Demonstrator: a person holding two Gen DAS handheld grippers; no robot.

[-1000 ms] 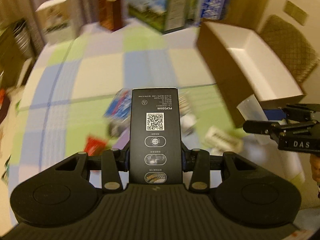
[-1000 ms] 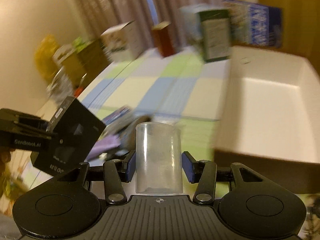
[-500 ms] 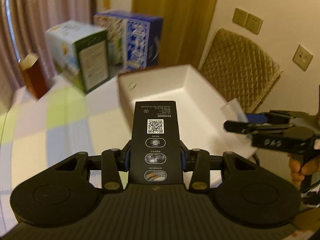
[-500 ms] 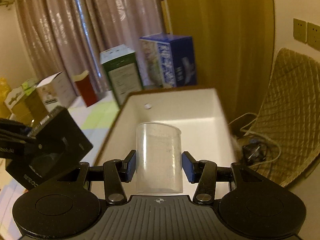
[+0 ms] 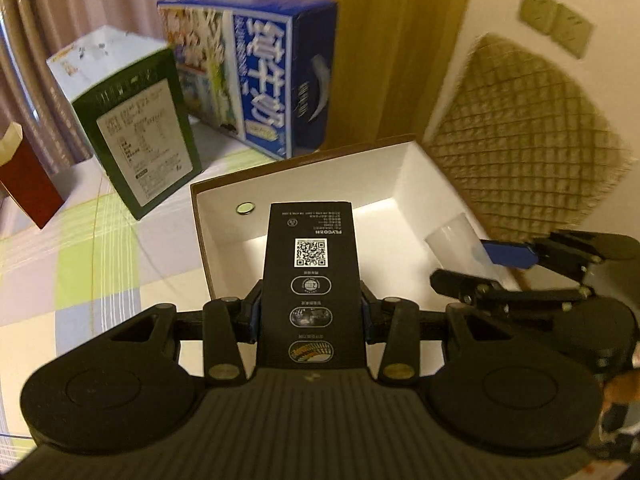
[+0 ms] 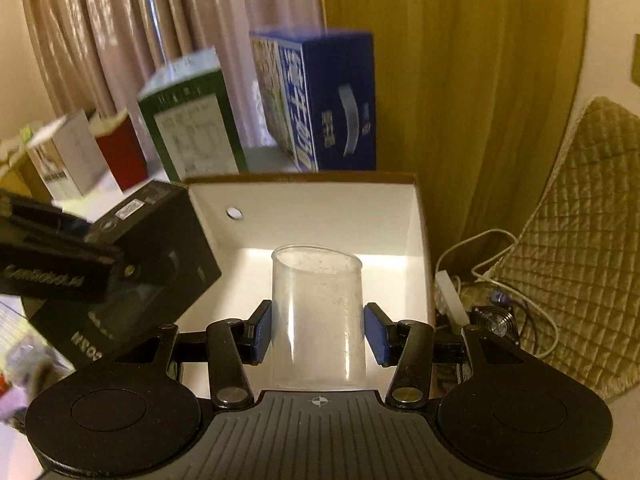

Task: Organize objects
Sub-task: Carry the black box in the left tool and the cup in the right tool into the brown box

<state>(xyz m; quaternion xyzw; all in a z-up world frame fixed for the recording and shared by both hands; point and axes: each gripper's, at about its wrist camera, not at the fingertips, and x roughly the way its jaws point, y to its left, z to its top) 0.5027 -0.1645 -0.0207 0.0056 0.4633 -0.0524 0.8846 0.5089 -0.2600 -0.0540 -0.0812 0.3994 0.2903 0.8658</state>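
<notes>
My left gripper [image 5: 310, 314] is shut on a flat black box [image 5: 310, 276] with a QR code on its face, held over the near end of an open white-lined cardboard box [image 5: 224, 236]. My right gripper [image 6: 318, 334] is shut on a clear plastic cup [image 6: 318, 316], upright between the blue pads, over the same open box [image 6: 412, 220]. In the left wrist view the right gripper [image 5: 480, 268] and its cup [image 5: 456, 240] sit at the box's right wall. In the right wrist view the left gripper [image 6: 100, 264] and black box [image 6: 168, 240] are at the left.
A blue carton [image 5: 256, 76] and a green-and-white carton [image 5: 136, 128] stand behind the open box, a red box [image 5: 24, 176] further left. A checked cloth [image 5: 100, 264] covers the table. A quilted chair [image 5: 528, 140] and a cable [image 6: 500, 256] lie right of the table.
Both grippers have swung from the littered middle of the table across to the open box, carrying the black box and the cup. The grips have not altered.
</notes>
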